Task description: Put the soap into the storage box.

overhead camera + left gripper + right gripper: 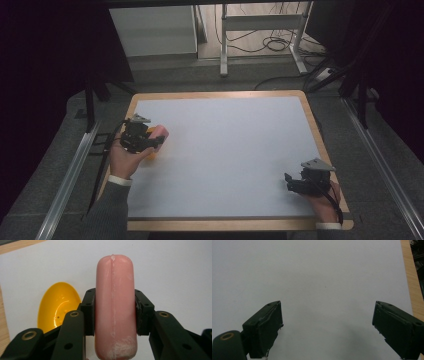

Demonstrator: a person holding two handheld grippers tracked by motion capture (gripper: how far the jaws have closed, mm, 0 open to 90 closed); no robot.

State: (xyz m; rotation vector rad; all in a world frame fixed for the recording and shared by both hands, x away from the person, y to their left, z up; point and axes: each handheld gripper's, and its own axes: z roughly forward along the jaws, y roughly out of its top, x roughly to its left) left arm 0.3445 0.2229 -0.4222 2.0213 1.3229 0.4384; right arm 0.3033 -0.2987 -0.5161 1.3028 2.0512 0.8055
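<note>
While the left gripper point(115, 315) clamps a pink sausage point(115, 312) beside a yellow bowl point(56, 306), placing it seems left; the right gripper point(327, 327) gapes, holding nothing.

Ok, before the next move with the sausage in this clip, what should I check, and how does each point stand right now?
1. Left hand-held gripper shut on pink sausage: ok.
2. Grip centred on the sausage, both pads touching: ok.
3. Yellow bowl beside the sausage, open side up: ok.
4. Bowl empty: cannot tell, partly hidden behind the jaw.
5. Right hand-held gripper open, holding nothing: ok.
6. White table surface bare between the two grippers: ok.
</note>
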